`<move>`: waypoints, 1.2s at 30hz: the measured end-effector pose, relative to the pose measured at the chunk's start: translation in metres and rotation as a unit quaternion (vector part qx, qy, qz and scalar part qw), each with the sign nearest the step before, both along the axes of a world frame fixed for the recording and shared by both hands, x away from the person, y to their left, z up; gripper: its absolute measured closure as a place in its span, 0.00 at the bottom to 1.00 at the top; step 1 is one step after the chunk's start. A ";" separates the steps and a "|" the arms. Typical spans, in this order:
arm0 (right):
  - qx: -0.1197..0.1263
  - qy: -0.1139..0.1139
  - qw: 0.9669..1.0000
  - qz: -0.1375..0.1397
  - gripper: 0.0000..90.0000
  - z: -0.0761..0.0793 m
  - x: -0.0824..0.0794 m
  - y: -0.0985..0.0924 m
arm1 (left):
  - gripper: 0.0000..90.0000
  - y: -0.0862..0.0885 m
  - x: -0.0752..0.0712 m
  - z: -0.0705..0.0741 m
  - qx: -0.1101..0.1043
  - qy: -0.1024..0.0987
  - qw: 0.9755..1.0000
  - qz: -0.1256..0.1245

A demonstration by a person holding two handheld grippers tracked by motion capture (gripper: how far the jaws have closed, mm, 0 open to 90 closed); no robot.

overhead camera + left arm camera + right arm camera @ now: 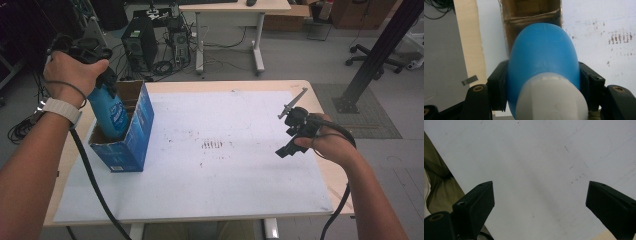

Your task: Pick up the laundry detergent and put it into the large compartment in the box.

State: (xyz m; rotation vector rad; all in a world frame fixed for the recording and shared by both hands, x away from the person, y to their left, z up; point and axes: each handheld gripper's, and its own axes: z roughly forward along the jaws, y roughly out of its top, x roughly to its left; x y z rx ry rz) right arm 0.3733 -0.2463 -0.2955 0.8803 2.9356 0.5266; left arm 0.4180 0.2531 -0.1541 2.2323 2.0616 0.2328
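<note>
1. A blue bottle (541, 62) is held by the left tool (541, 82), with one black jaw pressed on each side of it.
2. The grip is made just below the bottle's white top (551, 100), which is seen closest to the camera in the left tool view.
3. The bottle's round blue end is pointed down, away from the left tool, into an open box (131, 131).
4. In the high view, the lower part of the bottle (111, 112) is seen inside the box, and the upper part is seen above the rim.
5. The box is blue outside and brown inside, and it is stood right under the left tool, at the near left part of the tabletop (225, 190).
6. The brown inside of the box (531, 11) is seen past the bottle in the left tool view.
7. The right tool (539, 202) is held well apart from the box, over the white sheet on the tabletop.
8. The right tool's jaws are spread wide, and nothing is held between them.
9. In the high view, the right tool (295, 132) is seen far to the right of the left tool (95, 60).
</note>
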 end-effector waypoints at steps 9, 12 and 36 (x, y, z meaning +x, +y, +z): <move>-0.001 0.001 1.000 0.001 0.09 -0.001 0.000 0.000 | 0.41 0.005 0.001 -0.018 -0.005 0.004 1.000 0.003; -0.001 0.001 1.000 0.000 0.09 -0.001 0.000 0.001 | 0.42 0.006 0.001 -0.023 -0.003 0.002 1.000 0.003; 0.000 0.005 1.000 -0.001 0.09 -0.005 -0.001 0.000 | 0.41 0.005 0.004 -0.060 0.007 -0.009 1.000 0.005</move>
